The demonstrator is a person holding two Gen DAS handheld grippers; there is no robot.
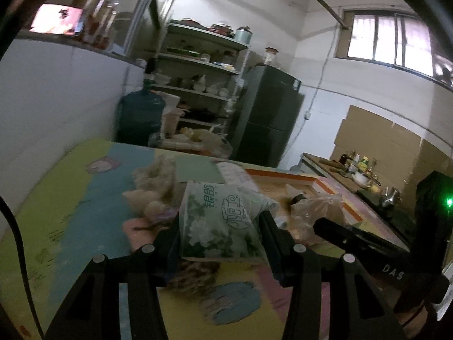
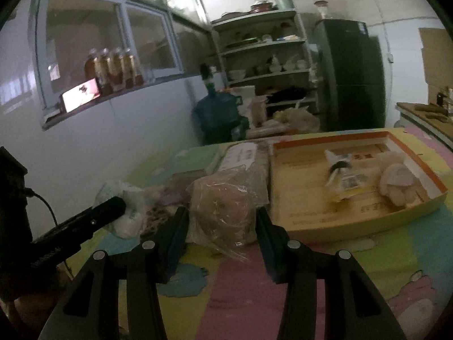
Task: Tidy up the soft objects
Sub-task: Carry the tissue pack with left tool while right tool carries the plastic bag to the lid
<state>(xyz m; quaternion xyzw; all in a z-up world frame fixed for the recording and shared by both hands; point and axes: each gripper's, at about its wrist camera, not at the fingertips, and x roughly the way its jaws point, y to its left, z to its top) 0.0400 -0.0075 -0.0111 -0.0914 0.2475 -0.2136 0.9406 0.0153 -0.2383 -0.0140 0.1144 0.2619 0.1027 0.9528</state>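
My left gripper [image 1: 220, 223] is shut on a green-and-white floral tissue pack [image 1: 220, 218] and holds it above the colourful mat. The pack also shows in the right wrist view [image 2: 124, 206], behind the left gripper's finger [image 2: 107, 209]. My right gripper [image 2: 220, 215] has its fingers on both sides of a brown soft object in a clear plastic bag [image 2: 220, 209], which rests on the mat. An orange-rimmed cardboard box [image 2: 359, 215] lies to the right, holding a beige plush toy [image 2: 396, 184] and a small packaged item [image 2: 339, 178].
The table carries a colourful mat [image 2: 254, 297]. A fluffy plush pile [image 1: 153, 187] and flat packages [image 2: 240, 155] lie behind the tissue pack. Beyond the table stand a water jug [image 2: 218, 113], shelves [image 2: 269, 51] and a dark fridge [image 2: 351, 76]. A counter with bottles [image 1: 356, 164] is at the right.
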